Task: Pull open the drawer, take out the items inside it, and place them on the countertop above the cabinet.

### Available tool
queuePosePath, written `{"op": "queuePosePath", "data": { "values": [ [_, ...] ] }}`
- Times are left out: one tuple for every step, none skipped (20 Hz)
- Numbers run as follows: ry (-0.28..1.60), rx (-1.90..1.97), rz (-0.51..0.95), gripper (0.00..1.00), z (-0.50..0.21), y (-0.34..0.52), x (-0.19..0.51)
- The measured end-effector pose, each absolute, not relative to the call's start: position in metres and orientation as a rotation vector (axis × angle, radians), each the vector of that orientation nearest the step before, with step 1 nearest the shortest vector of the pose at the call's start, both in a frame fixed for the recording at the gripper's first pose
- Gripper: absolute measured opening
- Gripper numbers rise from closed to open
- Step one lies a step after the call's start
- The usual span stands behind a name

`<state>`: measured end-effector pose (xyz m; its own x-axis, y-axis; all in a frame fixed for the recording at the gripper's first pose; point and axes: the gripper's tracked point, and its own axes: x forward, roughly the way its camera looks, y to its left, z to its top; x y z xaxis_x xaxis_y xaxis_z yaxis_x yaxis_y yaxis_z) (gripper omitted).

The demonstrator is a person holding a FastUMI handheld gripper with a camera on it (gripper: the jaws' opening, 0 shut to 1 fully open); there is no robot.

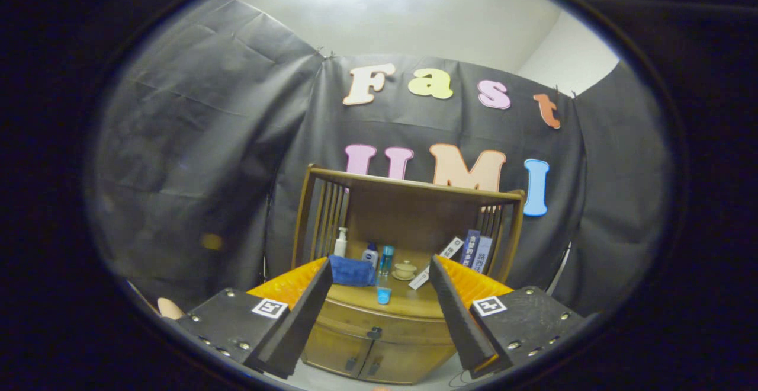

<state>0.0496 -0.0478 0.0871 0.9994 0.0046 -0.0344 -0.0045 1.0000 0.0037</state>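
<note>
The gripper (379, 287) hangs in front of a wooden cabinet (379, 343), its jaws spread wide with nothing between them, well short of the furniture. Beyond and between the jaws lies the worktop (408, 305), with the closed drawer (379, 326) just below it and two small doors beneath. On the worktop sit a folded blue cloth (352, 271), a white pump bottle (340, 243), a small dark-capped bottle (371, 255), a tall blue bottle (386, 259), a small blue cup (384, 295) and a lidded ceramic cup (405, 270). Books (474, 250) lean against the slatted right side.
</note>
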Motion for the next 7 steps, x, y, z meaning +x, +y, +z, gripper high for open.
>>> {"op": "queuePosePath", "data": {
  "values": [
    [0.035, 0.004, 0.001, 0.98, 0.087, -0.051, 0.048],
    [0.035, 0.001, -0.006, 0.98, 0.087, -0.054, 0.048],
    [0.037, 0.0, -0.009, 0.98, 0.086, -0.056, 0.047],
    [0.04, 0.0, -0.012, 0.98, 0.085, -0.058, 0.046],
    [0.037, 0.003, -0.015, 0.98, 0.085, -0.059, 0.044],
    [0.035, 0.005, -0.021, 0.98, 0.085, -0.062, 0.043],
    [0.033, 0.006, -0.031, 0.98, 0.085, -0.066, 0.042]
  ]
}}
